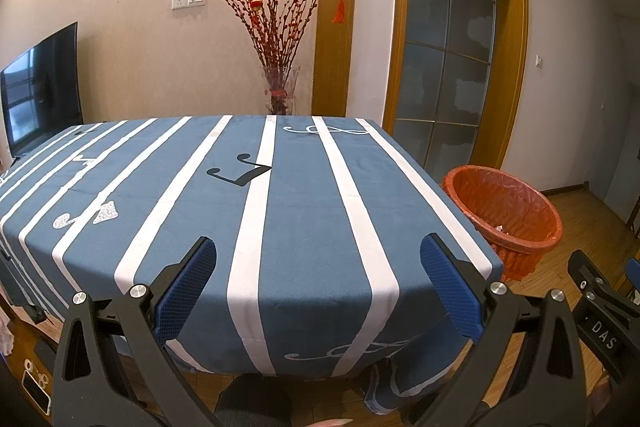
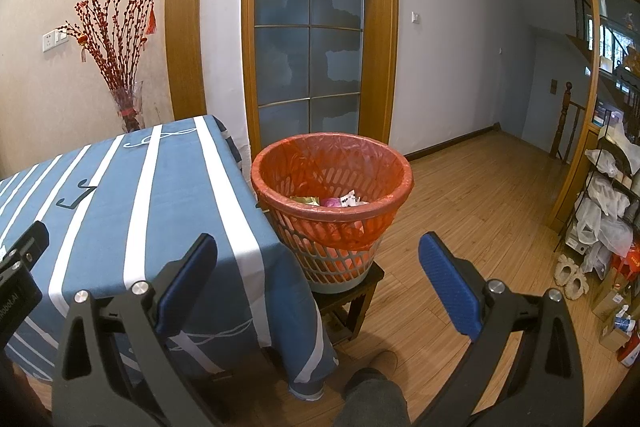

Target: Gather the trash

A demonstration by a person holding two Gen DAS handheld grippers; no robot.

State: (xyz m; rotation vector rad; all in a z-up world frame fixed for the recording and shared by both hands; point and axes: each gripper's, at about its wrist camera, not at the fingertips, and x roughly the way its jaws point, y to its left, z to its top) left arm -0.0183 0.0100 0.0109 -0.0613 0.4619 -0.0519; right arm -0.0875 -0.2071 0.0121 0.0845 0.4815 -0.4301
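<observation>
Trash (image 2: pixel 340 202): in red-lined plastic basket (image 2: pixel 280 183), right of blue striped tablecloth (image 1: pixel 304 211) | left gripper (image 1: pixel 318 283), right gripper (image 2: pixel 318 281): spread wide, empty | risk: basket on small stool (image 2: pixel 360 291) could tip if bumped.

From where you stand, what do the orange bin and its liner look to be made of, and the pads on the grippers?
The bin looks like moulded plastic with lattice walls. Its liner seems thin, crinkly, translucent orange plastic film folded over the rim. The finger pads look like blue textured rubber, though it could be plastic.
</observation>
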